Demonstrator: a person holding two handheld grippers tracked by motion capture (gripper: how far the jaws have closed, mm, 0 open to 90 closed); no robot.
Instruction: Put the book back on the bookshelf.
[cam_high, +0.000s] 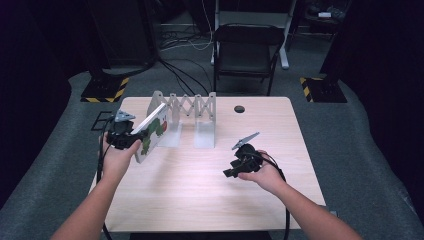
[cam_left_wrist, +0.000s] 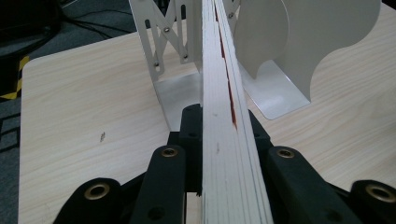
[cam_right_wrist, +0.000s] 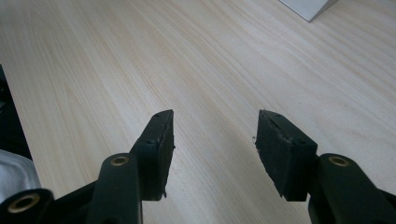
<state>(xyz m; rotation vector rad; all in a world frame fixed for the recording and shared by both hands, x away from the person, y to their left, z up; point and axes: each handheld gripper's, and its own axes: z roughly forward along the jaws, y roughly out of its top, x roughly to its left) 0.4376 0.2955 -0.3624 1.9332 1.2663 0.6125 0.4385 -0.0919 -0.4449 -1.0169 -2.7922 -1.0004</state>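
Nearest us, the right claw hangs low over bare counter, jaws spread apart with nothing between them. Farther in, the left claw is clamped on the lower edge of a thin picture book, held tilted above the counter's left part. We see the book's page edges running between the jaws. Just beyond it stands the white expandable book rack.
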